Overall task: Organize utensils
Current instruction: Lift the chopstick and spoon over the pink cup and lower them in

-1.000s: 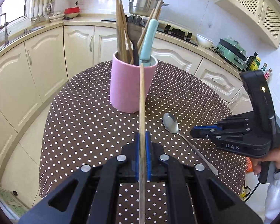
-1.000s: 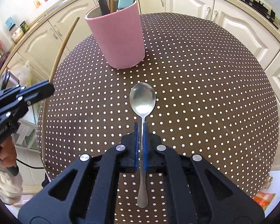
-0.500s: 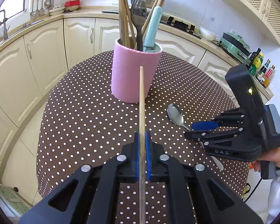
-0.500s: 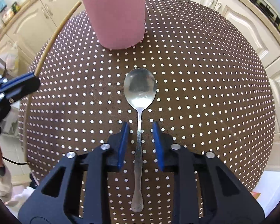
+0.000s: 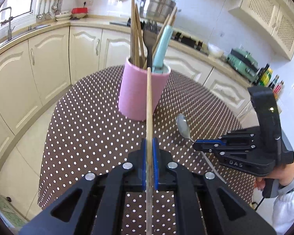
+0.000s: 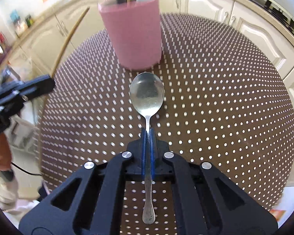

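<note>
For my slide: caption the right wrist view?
Right gripper shut on metal spoon before pink utensil cup.

The wooden stick (image 5: 149, 105) runs off the lower edge behind the left hand-held gripper (image 5: 149, 162). Ahead of the right hand-held gripper (image 6: 147, 152), the pink holder's (image 6: 133, 37) utensils are cropped and blurred.

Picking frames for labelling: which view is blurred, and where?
Right wrist view: motion blur smears the tablecloth dots into streaks and softens the pink cup; the spoon stays fairly sharp. Left wrist view: mostly crisp, only fisheye bending at the edges.
</note>
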Motion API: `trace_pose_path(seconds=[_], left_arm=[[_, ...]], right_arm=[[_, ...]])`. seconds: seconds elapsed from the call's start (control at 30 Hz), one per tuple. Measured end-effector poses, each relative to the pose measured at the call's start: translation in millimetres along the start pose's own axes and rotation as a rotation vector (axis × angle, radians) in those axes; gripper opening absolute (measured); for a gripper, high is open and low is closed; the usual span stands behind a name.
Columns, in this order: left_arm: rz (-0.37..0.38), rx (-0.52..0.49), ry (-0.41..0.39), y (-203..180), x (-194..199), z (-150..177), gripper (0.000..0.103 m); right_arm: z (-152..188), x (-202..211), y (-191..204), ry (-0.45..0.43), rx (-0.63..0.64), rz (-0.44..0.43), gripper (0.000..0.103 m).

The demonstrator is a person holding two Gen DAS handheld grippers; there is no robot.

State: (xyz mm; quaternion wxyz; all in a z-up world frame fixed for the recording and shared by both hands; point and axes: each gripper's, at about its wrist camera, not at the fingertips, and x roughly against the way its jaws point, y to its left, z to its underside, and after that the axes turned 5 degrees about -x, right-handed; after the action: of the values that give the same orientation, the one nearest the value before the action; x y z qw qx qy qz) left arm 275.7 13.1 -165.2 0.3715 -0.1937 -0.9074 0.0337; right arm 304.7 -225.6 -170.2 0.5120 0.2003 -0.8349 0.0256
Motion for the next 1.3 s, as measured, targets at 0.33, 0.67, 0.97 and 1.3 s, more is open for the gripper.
trace_pose_path(seconds=[0.33, 0.67, 0.97, 1.3], left_arm=[[0.044, 0.018, -0.290, -5.4, 37.5, -17.1, 0.006], [-0.039, 0.027, -0.603, -10.0, 54.4, -73.2, 0.006], [-0.045, 0.065, -0.776, -7.8, 43.9, -113.0, 0.006], [-0.097, 0.103, -0.911, -1.4, 26.1, -121.9, 0.006]], right_arm=[[-10.9, 70.9, 3.0, -0.268, -0.046, -0.103, 0.004], [-66.2, 104.9, -2.2, -0.450, -0.039, -0.143, 0.004], [-101.5, 115.7, 16.6, -0.590, 0.000, -0.114, 0.004], [-125.8, 107.7, 0.3, -0.663, -0.048, -0.140, 0.004]])
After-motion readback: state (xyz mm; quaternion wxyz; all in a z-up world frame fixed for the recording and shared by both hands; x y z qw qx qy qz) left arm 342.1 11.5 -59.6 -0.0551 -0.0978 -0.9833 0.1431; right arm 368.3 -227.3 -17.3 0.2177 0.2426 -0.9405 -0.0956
